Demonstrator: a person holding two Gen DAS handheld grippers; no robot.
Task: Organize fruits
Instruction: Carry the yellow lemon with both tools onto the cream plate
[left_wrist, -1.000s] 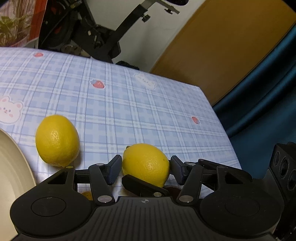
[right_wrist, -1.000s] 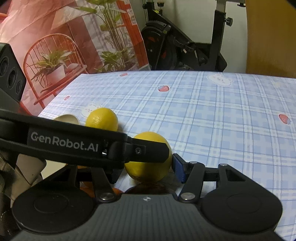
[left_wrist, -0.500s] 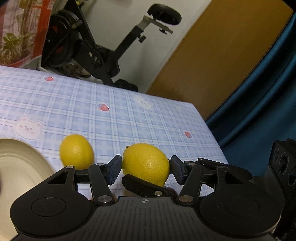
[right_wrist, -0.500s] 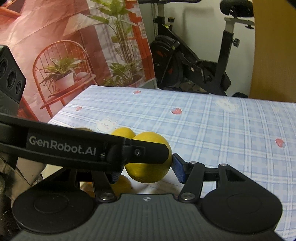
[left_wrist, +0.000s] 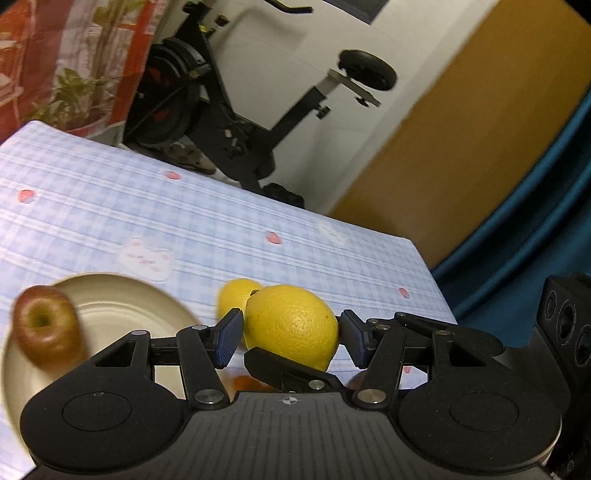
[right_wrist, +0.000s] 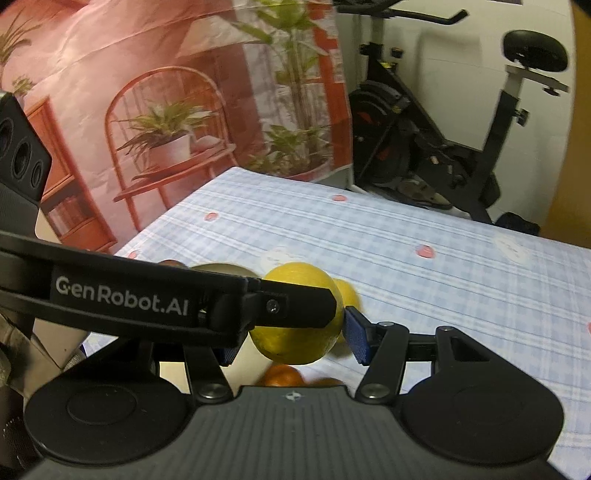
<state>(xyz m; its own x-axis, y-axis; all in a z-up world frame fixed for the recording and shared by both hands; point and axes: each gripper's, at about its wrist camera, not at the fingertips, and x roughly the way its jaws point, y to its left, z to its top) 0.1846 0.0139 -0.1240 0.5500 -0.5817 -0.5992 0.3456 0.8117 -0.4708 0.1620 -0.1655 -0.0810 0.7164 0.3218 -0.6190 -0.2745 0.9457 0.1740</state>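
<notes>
A yellow lemon (left_wrist: 291, 321) hangs above the checked tablecloth, held by both grippers at once. My left gripper (left_wrist: 290, 338) has its blue pads on either side of it. One finger of the right gripper crosses under the fruit. In the right wrist view the same lemon (right_wrist: 295, 332) sits between the pads of my right gripper (right_wrist: 291, 343), and the left gripper's finger lies across its front. A second lemon (left_wrist: 236, 295) rests on the cloth just behind. A red apple (left_wrist: 46, 328) stands on a cream plate (left_wrist: 122, 295) at the left.
Orange fruit (right_wrist: 282, 376) lies on the cloth below the grippers, mostly hidden. The table's far edge (left_wrist: 332, 221) faces an exercise bike (left_wrist: 229, 122). A blue curtain (left_wrist: 535, 229) hangs at the right and a printed plant backdrop (right_wrist: 166, 110) at the left.
Both grippers have risen and drawn back with the lemon between them. The lemon on the cloth now looks smaller and farther off. The plate and the apple have come into the left wrist view.
</notes>
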